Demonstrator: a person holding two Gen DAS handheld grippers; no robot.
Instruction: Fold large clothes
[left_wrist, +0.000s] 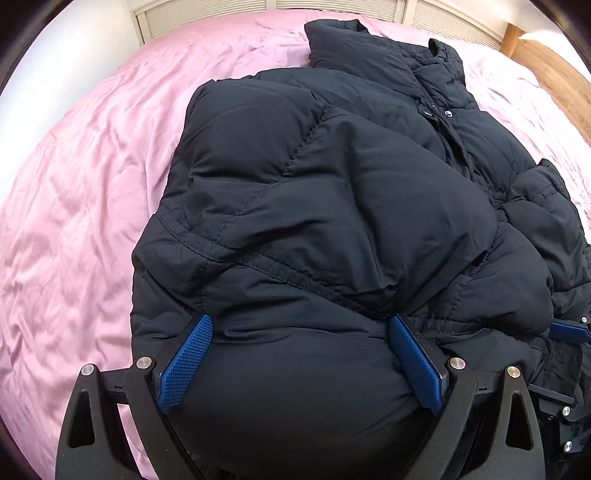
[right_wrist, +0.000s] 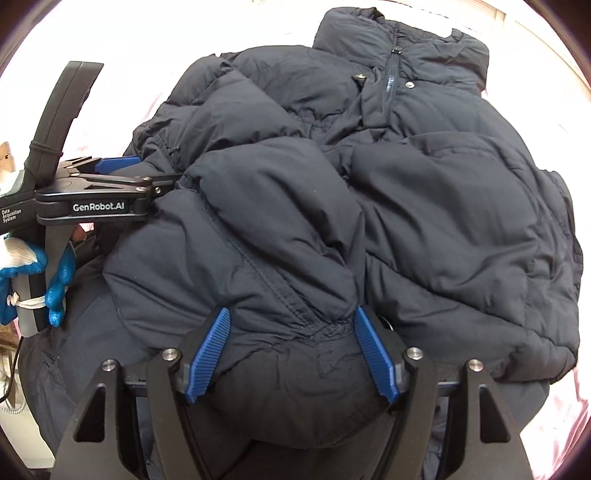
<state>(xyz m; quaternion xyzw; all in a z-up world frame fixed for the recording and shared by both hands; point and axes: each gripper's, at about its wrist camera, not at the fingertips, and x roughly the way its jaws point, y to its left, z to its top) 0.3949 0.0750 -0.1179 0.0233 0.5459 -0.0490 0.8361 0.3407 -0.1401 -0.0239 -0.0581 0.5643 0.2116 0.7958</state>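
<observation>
1. Left claw (left_wrist: 300, 363): fingers set wide, but a thick roll of jacket (left_wrist: 332, 206) is packed between the blue pads (left_wrist: 184, 360). It pinches the jacket's near edge.
2. Right claw (right_wrist: 291, 354): likewise pinching a gathered, puckered bunch of the near edge; pads (right_wrist: 375, 354) pressed into the cloth on both sides.
3. The two claws sit close together along that edge. The left one (right_wrist: 122, 184) shows side-on in the right view, held by a gloved hand (right_wrist: 40, 273).
4. Jacket: dark puffer, lying on a pink-sheeted bed (left_wrist: 74, 203), collar (right_wrist: 402, 44) at the far end, zip and snaps up. Sleeves appear already folded in over the chest.
5. Step in hand, by my reading: the bottom-to-collar fold, hem gripped and bunched.
6. Next move would call for lifting both claws together, carrying the hem toward the collar, laying it level, then letting go. The padding is springy; expect it to puff back unless pressed flat.
</observation>
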